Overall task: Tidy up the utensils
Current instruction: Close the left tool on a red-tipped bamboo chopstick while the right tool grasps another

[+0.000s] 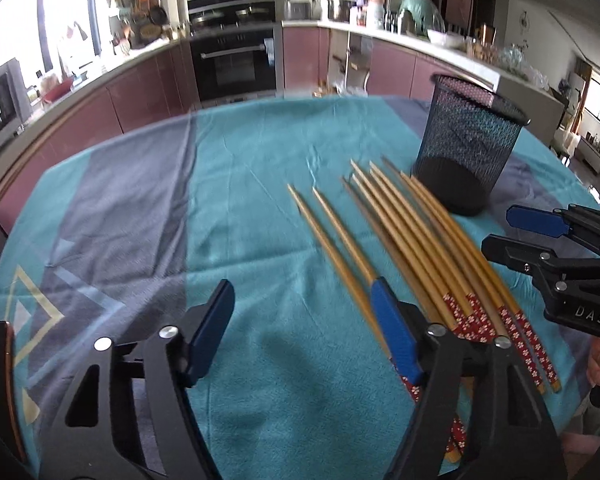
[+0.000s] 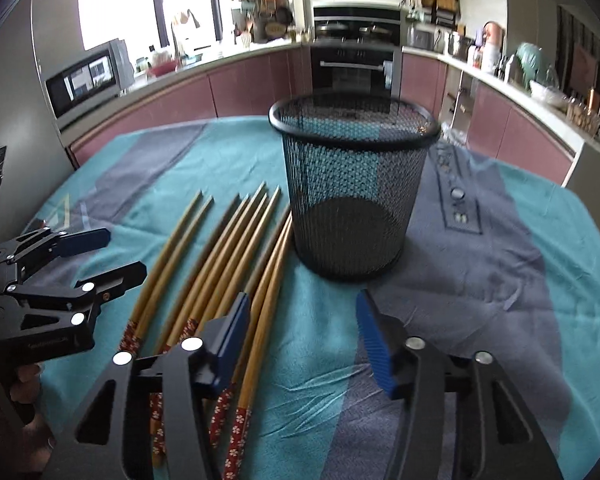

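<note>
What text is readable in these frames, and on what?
"DAS" – white letters on the black body of the right gripper, seen in the left wrist view.
Small light print on the body of the left gripper, right wrist view – too blurred to read.
Markings on the dark strip of the tablecloth right of the mesh basket – blurred, not legible.
Chopsticks: floral pattern only, no text.

The chopsticks [image 1: 404,240] run under the left gripper [image 1: 304,332] here, their red patterned ends partly covered by its right finger [image 1: 396,336]. In the right wrist view the right gripper [image 2: 304,340] hides their handles too, and the bottom edge cuts them off. The right gripper's body leaves the left wrist view at the right edge. Items on the far counter [image 1: 420,46] are too small to identify.
</note>
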`<state>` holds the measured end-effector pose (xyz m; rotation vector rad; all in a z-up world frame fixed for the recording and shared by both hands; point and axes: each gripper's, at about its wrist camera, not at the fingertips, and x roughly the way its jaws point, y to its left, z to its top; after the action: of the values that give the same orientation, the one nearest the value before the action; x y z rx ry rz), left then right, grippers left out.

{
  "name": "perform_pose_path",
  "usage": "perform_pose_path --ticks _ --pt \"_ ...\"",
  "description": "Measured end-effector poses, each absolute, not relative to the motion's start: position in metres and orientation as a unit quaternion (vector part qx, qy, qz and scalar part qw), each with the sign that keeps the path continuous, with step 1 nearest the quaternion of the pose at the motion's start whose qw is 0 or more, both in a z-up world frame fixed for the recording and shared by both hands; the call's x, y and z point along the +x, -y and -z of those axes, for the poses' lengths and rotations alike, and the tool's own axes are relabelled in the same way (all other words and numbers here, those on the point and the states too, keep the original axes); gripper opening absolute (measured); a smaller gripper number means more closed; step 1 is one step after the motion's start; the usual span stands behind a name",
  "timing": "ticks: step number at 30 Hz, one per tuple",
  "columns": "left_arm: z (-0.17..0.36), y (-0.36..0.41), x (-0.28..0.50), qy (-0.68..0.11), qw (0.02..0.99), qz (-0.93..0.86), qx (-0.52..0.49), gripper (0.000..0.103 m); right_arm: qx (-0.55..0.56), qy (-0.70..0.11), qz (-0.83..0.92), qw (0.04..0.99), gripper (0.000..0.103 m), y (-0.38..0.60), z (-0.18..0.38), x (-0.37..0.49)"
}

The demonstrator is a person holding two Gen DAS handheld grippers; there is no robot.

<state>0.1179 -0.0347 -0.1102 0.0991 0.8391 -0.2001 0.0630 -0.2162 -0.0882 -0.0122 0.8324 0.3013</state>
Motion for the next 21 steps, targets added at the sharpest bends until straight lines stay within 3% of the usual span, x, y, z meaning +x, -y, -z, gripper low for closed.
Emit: perform_pose_path --ticks 11,17,20,21 --pt "0.127 0.033 0.145 -0.439 0.888 0.126 0.054 0.054 -0.017 -0.433 -0.157 0.887 0.033 0.215 0.095 0.071" --pt "0.117 0.039 0.148 -0.452 0.88 0.142 0.044 0.031 -0.026 -0.439 -0.167 0.883 0.03 0.211 0.094 0.081" --pt "0.116 0.04 0.153 -0.456 0.878 0.142 0.035 0.017 -0.019 -0.44 -0.174 0.881 0.022 0.212 0.094 0.085" --pt "0.116 0.039 0.154 -0.458 0.877 0.142 0.028 0.015 -0.014 -0.441 -0.177 0.88 0.013 0.213 0.093 0.087"
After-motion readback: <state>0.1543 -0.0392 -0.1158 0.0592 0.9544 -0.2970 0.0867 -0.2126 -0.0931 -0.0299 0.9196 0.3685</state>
